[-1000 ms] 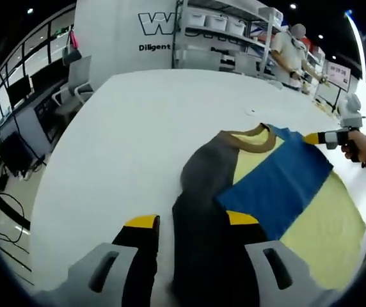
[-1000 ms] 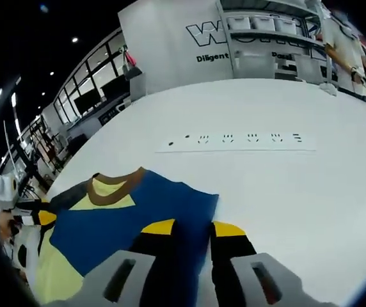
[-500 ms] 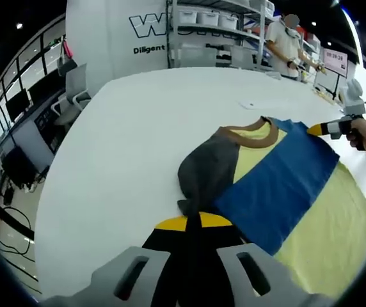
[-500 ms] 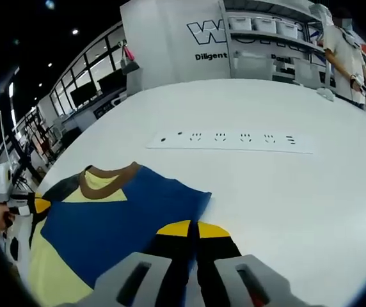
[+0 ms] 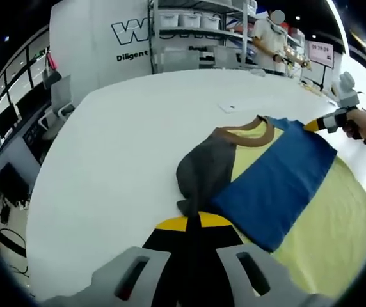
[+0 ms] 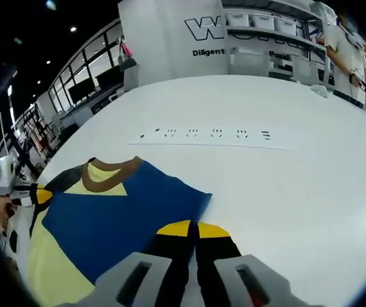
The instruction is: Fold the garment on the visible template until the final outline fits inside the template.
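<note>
The garment (image 5: 279, 192) is a short-sleeved shirt in pale yellow with a brown ribbed collar (image 5: 250, 133), one grey sleeve (image 5: 202, 176) and one blue sleeve (image 5: 279, 182). It lies flat on the white counter (image 5: 125, 141), front up. The blue sleeve is folded inward across the chest, forming a broad slanted panel from the collar toward the middle of the body. The grey sleeve is gathered in on the opposite side, its cloth bunched and narrowing to a point at the shirt's edge. In the right gripper view the same garment (image 6: 106, 217) shows the blue panel covering most of the yellow, with the collar (image 6: 109, 176) at the far end.
</note>
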A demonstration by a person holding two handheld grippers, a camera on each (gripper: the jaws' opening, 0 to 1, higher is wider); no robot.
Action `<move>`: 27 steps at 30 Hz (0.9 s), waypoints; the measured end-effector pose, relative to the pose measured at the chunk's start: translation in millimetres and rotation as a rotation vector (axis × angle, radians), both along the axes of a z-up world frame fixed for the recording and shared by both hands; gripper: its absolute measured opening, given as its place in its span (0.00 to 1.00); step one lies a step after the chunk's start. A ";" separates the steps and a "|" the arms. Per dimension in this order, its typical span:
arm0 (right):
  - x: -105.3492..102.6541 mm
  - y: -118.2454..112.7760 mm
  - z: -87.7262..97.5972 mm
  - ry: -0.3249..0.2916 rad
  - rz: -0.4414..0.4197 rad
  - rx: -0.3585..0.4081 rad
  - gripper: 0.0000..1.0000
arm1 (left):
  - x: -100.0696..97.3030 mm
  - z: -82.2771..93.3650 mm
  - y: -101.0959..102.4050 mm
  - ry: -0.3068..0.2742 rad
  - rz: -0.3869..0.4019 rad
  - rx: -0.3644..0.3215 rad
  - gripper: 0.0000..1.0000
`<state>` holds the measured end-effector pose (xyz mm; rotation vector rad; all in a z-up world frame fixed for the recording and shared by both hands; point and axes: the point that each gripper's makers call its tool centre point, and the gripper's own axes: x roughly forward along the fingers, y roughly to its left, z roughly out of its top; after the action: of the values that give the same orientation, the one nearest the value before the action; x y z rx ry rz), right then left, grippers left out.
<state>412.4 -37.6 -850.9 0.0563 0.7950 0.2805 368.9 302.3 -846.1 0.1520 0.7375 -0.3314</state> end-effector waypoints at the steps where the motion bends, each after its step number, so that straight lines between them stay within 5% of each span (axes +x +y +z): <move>1: 0.2 -3.9 0.2 0.001 -0.001 -0.004 0.00 | 1.0 -0.1 -3.7 -0.001 -0.006 -0.005 0.06; 14: 1.4 -58.9 1.1 0.006 -0.060 -0.056 0.00 | 11.4 -0.7 -53.9 -0.006 -0.054 -0.047 0.06; 27: 2.9 -109.7 2.3 0.004 -0.116 -0.152 0.00 | 14.7 -2.1 -80.3 -0.014 -0.072 -0.061 0.06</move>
<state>415.2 -147.3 -848.5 -0.0401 0.8115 0.1098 383.6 222.0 -848.2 0.1233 0.7087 -0.4204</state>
